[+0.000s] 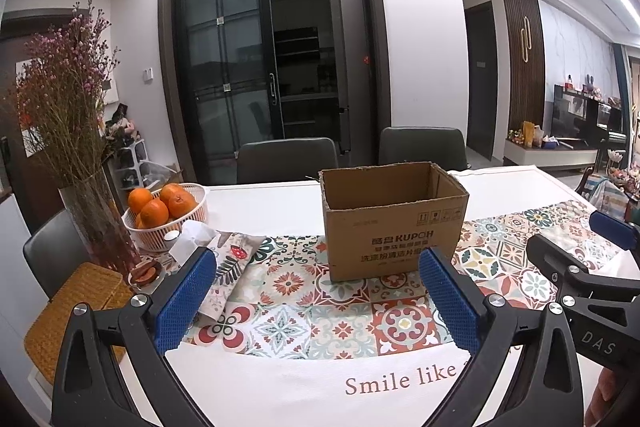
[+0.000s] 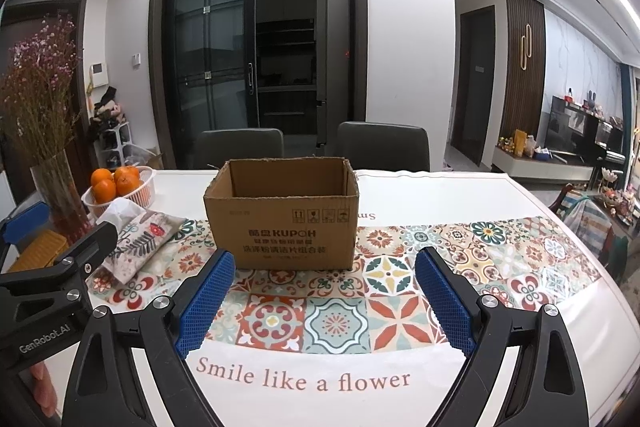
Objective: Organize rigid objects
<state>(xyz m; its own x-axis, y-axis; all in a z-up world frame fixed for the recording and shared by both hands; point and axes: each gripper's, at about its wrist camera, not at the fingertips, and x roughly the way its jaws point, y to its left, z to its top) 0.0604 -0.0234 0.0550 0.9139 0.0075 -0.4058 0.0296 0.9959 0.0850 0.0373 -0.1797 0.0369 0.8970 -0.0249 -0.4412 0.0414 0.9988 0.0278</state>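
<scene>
An open brown cardboard box (image 1: 394, 219) stands upright on the patterned table runner (image 1: 344, 319), ahead of both grippers; it also shows in the right wrist view (image 2: 284, 215). Its inside bottom is hidden. My left gripper (image 1: 320, 295) is open and empty, low over the near part of the table. My right gripper (image 2: 324, 295) is open and empty beside it, to the right; it shows in the left wrist view (image 1: 580, 247), and the left gripper shows at the left edge of the right wrist view (image 2: 56, 231).
A white basket of oranges (image 1: 164, 215), a glass vase of dried flowers (image 1: 96, 223), a patterned tissue pouch (image 1: 224, 263), a woven mat (image 1: 80, 311) and a small dish (image 1: 146, 273) sit at the left. Two dark chairs (image 1: 288, 161) stand behind the table.
</scene>
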